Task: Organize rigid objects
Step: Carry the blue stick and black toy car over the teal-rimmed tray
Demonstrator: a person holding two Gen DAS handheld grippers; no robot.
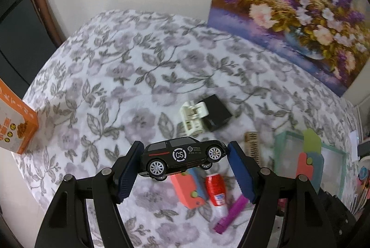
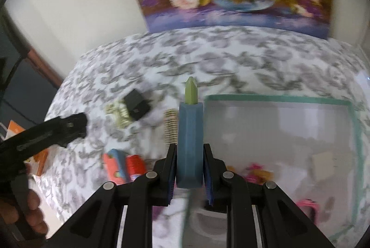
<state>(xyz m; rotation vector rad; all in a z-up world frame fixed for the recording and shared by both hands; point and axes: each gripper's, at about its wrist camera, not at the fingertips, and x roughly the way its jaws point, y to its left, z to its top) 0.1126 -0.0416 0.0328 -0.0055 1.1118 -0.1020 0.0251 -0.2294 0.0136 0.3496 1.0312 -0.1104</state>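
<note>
The toy car (image 1: 182,156), a black model with white wheels and a round "CS" mark, hangs clear of the cloth at lower centre of the left wrist view, pinched nose and tail between the blue pads of the left gripper (image 1: 185,169); its long axis runs straight across the gap between the jaws. The clear bin (image 1: 309,167) with a teal rim lies at lower right of that view, so the car would seem to have to travel rightward to reach it. The right gripper (image 2: 189,169) is nearer the bin (image 2: 277,132): in its own view the bin fills the right half, just beyond the jaws, which are clamped on one upright blue block with a green tip (image 2: 190,132). On the floral tablecloth (image 1: 104,76) I count one black box (image 1: 217,112) touching one cream plastic piece (image 1: 193,117), one small wooden piece (image 1: 252,146), one coral and blue block (image 1: 188,190), one red and white bottle (image 1: 216,193) and one magenta marker (image 1: 231,213). One orange carton (image 1: 16,123) stands at the left edge.
</note>
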